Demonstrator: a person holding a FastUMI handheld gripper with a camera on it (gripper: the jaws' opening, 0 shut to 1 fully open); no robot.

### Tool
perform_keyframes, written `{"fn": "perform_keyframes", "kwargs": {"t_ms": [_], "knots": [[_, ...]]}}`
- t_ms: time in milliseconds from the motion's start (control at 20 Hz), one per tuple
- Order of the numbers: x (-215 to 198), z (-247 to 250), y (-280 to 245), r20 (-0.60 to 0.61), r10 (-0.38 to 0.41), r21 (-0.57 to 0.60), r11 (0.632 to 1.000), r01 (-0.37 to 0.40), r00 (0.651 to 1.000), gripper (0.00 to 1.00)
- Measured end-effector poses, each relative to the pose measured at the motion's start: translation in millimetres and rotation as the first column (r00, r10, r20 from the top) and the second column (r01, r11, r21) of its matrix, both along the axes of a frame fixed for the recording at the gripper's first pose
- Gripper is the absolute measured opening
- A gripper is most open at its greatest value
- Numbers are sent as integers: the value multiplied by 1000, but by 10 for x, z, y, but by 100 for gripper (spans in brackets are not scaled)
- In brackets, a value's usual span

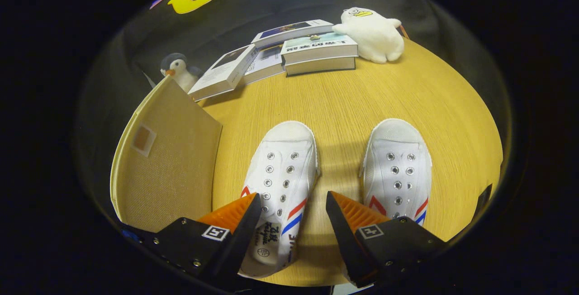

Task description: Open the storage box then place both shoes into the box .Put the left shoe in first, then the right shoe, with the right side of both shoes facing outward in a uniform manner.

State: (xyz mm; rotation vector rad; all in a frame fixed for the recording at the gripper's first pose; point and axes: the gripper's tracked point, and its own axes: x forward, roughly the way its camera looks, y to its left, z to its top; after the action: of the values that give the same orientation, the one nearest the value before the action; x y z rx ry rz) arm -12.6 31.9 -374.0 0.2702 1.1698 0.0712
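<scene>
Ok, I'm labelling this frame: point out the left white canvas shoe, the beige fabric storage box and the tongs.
Left white canvas shoe (281, 175): gripper view, eyelet panel.
Beige fabric storage box (169, 164): gripper view, flat lid.
Tongs (293, 206): gripper view, open, midway between tips, over the shoe's side.

Bright, even light falls from overhead on the table (353, 100), with no glare. Soft shadows lie beside the shoes (282, 182) and under the books (316, 53). The fisheye bends the table's rim into a curve, and focus softens there. The gripper (293, 206), fingers parted and empty, casts a faint shadow between the shoes.
</scene>
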Motion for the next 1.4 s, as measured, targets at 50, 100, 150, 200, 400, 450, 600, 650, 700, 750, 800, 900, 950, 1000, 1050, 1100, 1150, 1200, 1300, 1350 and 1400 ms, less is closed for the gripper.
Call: {"fn": "perform_keyframes", "kwargs": {"t_ms": [50,100,150,200,400,450,600,650,700,750,800,900,950,1000,1050,1100,1150,1200,1300,1350,1400], "knots": [[-20,-23,3,-10,-12,12,1000,12,1000,82],[-18,-25,36,-18,-16,35,999,17,1000,75],[-12,-22,77,-28,-34,51,998,35,999,74],[-20,-15,75,-33,-31,50,998,33,999,55],[-40,-100,-71,-50,-24,-18,1000,23,998,18],[-45,-52,-57,-46,-27,-12,1000,26,999,18],[-42,-15,-77,-56,-64,-2,998,64,996,4],[-63,4,-58,-64,-69,1,998,69,996,0],[-52,50,-51,-63,-73,1,997,74,995,0],[-54,89,-25,-63,-66,3,998,67,996,0],[-52,138,-1,-65,-56,5,998,56,996,0],[-39,256,55,-60,-53,27,998,55,997,0],[-19,316,94,-63,-59,47,997,62,996,0],[-5,397,135,-59,-65,67,995,68,996,0],[9,479,173,-54,-69,83,994,73,996,0],[45,569,203,-48,-69,93,993,73,996,0],[80,657,220,-39,-70,98,992,74,997,0],[110,750,235,-36,-68,96,993,71,997,0],[196,949,256,-15,-71,91,993,72,997,0],[243,1055,280,0,-71,96,993,71,997,0],[279,1153,328,11,-68,107,992,67,998,0]]}}
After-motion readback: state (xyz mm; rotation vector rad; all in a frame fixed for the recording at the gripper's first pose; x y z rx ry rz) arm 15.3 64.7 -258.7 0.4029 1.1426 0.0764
